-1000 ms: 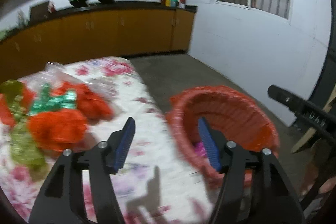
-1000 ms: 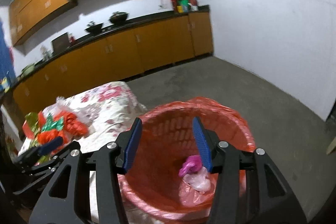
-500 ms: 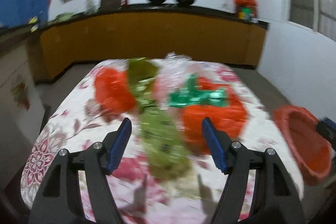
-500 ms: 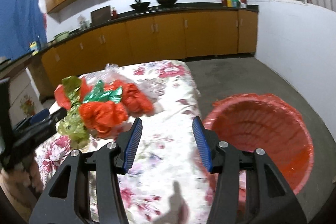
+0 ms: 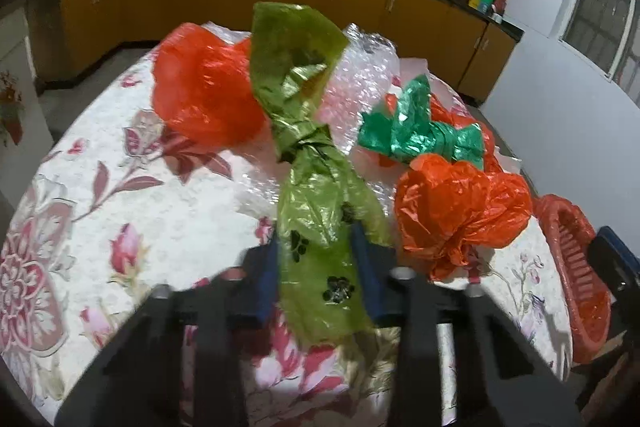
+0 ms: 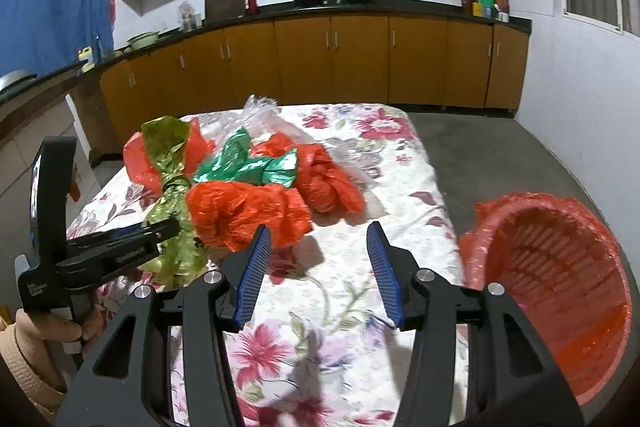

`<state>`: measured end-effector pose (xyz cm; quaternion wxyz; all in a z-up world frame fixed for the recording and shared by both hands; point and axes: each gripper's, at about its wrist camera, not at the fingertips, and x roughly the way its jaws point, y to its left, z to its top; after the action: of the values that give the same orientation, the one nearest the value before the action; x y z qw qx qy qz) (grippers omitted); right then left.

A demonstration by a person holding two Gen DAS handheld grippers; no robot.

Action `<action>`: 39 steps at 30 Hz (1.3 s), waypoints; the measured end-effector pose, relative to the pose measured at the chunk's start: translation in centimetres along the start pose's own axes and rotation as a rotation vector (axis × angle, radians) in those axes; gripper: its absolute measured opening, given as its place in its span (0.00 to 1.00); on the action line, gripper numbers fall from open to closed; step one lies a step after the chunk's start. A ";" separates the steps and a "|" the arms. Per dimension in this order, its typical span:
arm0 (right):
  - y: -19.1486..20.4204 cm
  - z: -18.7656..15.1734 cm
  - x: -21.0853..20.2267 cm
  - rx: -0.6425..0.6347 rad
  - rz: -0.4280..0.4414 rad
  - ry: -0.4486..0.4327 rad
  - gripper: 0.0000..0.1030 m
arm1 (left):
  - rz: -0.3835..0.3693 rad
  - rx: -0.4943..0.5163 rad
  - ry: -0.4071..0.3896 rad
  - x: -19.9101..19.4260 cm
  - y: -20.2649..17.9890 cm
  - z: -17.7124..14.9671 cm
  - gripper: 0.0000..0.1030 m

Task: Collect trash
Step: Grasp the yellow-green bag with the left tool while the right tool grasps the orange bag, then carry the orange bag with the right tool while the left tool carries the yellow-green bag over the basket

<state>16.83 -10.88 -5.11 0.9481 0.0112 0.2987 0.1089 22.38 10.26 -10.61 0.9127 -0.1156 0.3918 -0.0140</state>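
Crumpled plastic bags lie on a floral-cloth table (image 6: 340,307). A yellow-green bag (image 5: 316,211) runs down the middle of the left wrist view. My left gripper (image 5: 316,259) has its blue pads on either side of the bag's lower end, closed around it. The right wrist view shows that gripper (image 6: 160,231) at the bag (image 6: 176,227). An orange bag (image 5: 460,211) lies right of it, a green foil bag (image 5: 420,135) behind, another orange bag (image 5: 204,91) far left. My right gripper (image 6: 318,263) is open and empty above the cloth, near the front orange bag (image 6: 244,211).
A red trash basket lined with a red bag (image 6: 560,279) stands off the table's right edge; it also shows in the left wrist view (image 5: 576,267). Clear bubble wrap (image 5: 368,75) lies behind the bags. Orange kitchen cabinets (image 6: 332,63) line the far wall.
Both grippers have swung from the basket to the table. My left gripper has moved onto the yellow-green bag and narrowed around it. My right gripper stays open.
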 end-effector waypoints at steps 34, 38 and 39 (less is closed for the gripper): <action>0.6 0.3 4.3 0.005 0.042 0.063 0.03 | 0.034 0.144 -0.218 -7.6 -1.0 -0.8 0.04; -1.5 0.1 1.8 0.045 0.007 0.027 0.03 | 0.004 0.162 -0.213 -7.6 -2.4 -1.1 0.04; -1.9 0.1 1.4 0.055 0.003 0.022 0.03 | -0.003 0.167 -0.211 -7.6 -2.7 -1.1 0.04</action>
<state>18.41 -12.47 -6.04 0.9439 0.0362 0.3121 0.1021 16.48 8.26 -5.36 0.9552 -0.0407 0.2909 -0.0355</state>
